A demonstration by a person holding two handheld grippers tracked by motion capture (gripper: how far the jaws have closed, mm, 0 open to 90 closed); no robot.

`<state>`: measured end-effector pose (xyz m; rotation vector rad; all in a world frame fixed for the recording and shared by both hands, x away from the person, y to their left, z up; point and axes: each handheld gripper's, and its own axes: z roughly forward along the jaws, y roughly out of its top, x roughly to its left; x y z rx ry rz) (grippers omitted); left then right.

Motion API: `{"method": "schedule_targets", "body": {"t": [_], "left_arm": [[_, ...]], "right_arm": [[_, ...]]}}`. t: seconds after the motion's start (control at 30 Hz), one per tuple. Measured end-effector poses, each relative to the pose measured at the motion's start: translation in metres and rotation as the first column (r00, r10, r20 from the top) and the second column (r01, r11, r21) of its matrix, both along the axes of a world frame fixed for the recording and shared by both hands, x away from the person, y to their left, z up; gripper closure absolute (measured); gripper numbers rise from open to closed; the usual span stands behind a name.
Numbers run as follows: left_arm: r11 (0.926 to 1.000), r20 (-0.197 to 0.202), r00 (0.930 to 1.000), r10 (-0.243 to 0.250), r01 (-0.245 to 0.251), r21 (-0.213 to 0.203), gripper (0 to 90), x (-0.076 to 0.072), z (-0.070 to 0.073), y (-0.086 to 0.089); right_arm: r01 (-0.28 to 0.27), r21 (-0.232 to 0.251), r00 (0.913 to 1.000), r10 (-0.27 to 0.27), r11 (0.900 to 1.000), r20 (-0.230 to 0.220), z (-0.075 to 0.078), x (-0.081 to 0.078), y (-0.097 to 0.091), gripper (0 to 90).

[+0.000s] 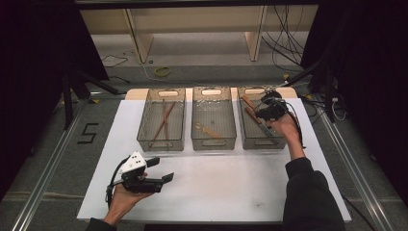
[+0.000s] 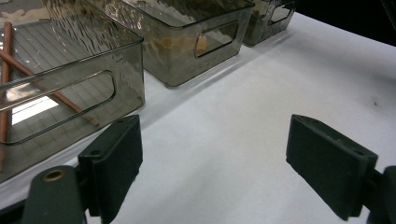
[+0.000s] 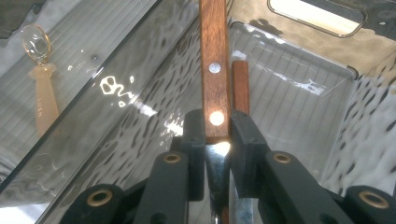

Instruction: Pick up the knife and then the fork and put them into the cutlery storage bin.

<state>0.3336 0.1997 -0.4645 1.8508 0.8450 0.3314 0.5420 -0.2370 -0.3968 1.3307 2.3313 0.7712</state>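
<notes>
Right claw (image 3: 218, 135) clenched on wooden-handled knife (image 3: 214, 70) inside right bin (image 1: 250, 137) | left claw (image 2: 212, 158) released, above white surface (image 1: 216, 183), near-left

The knife (image 3: 214, 84) has a brown wooden handle with two shiny round rivets and a silver metal blade. It sits in the right clear bin (image 1: 246, 139), with its handle pointing toward the bin's far end. A second knife (image 3: 241, 86) with the same brown handle lies just beside it, down on the bin's ribbed floor.
</notes>
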Motion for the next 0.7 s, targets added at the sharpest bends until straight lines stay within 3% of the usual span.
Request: {"method": "schedule_targets", "body": {"t": [0.17, 0.23, 0.7], "left_arm": [[1.0000, 0.000, 1.0000, -0.002, 0.002, 0.000, 17.7, 0.000, 0.000, -0.001], [1.0000, -0.001, 1.0000, -0.001, 0.001, -0.002, 17.6, 0.000, 0.000, -0.001], [1.0000, -0.001, 1.0000, -0.001, 0.001, -0.003, 17.6, 0.000, 0.000, -0.001]], "right_arm": [[0.022, -0.021, 0.9998, -0.022, 0.9995, 0.001, -0.004, 0.003, 0.003, 75.3], [0.037, -0.007, 0.9993, -0.037, 0.9993, 0.011, -0.004, 0.004, 0.003, 64.2], [0.001, 0.078, 0.9996, -0.003, 0.9970, 0.027, 0.008, -0.011, 0.003, 53.2]]}}
